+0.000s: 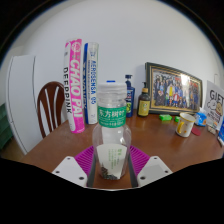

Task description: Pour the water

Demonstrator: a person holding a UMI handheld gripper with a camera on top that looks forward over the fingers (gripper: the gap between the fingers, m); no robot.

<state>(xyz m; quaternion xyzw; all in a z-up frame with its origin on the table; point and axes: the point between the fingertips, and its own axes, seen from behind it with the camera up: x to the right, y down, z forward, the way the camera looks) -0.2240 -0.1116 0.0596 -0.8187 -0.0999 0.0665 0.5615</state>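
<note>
A clear plastic water bottle (pixel 112 122) with a white cap and a white-and-green label stands upright between my fingers. The magenta pads (pixel 86 158) press on its lower part from both sides, so my gripper (pixel 111 162) is shut on it. Its base sits low between the fingers, and I cannot tell whether it touches the brown table (pixel 60 145). A paper cup (pixel 185 124) stands on the table beyond the fingers, to the right of the bottle.
At the back stand two tall shuttlecock tubes (pixel 76 85), a blue bottle (pixel 130 98), a dark bottle (pixel 145 101) and a framed photo (pixel 175 88). A box (pixel 215 108) is at the far right. A wooden chair (pixel 49 106) stands left.
</note>
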